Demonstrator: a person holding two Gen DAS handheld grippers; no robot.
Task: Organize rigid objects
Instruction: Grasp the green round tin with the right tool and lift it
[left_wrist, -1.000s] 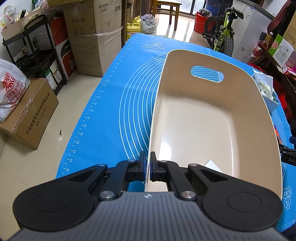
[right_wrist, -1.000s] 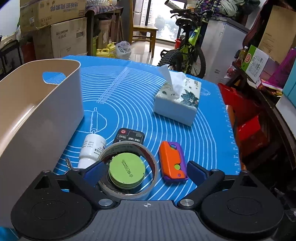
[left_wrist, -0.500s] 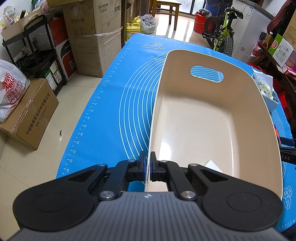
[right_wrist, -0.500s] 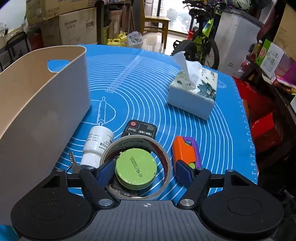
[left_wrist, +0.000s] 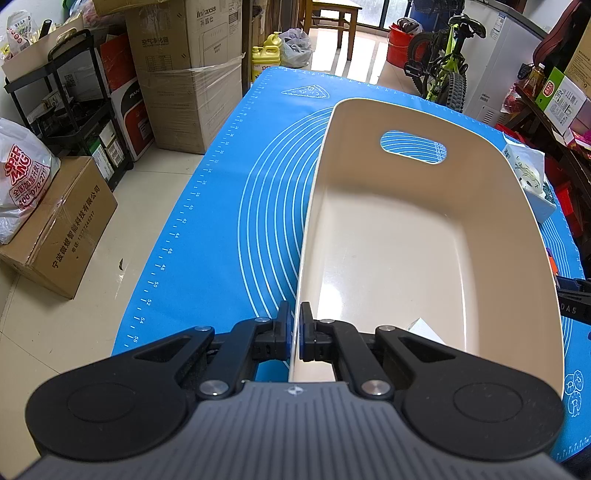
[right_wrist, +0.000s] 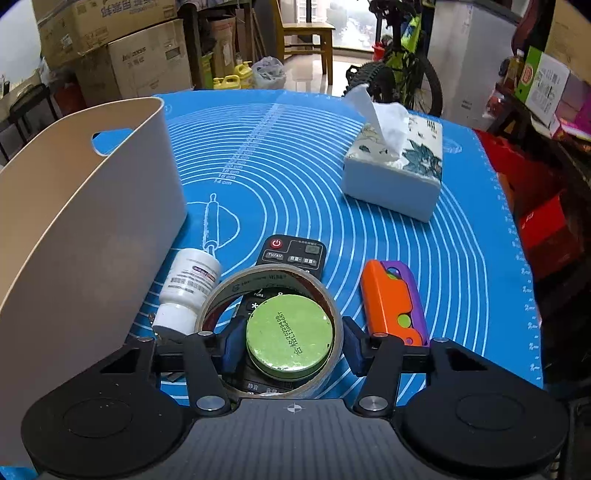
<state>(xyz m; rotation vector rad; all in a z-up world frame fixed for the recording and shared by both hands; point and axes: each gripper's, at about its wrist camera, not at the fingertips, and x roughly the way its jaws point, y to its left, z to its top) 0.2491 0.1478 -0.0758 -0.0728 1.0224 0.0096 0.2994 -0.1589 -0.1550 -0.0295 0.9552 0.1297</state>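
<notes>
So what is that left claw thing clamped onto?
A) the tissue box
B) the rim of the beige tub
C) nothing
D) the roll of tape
B: the left gripper is pinched shut on the side rim of the beige tub.

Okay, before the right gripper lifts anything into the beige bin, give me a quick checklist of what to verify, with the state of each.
1. Left gripper clamped on the beige bin wall: ok.
2. Bin has room: ok, only a white scrap shows inside.
3. Right gripper closed on the green tin: not ok, pads look apart from it.
4. Tin free of the tape roll: not ok, roll rings it.
5. Tin clear of the remote: not ok, it lies on it.
6. White bottle clear of the fingers: cannot tell.
</notes>
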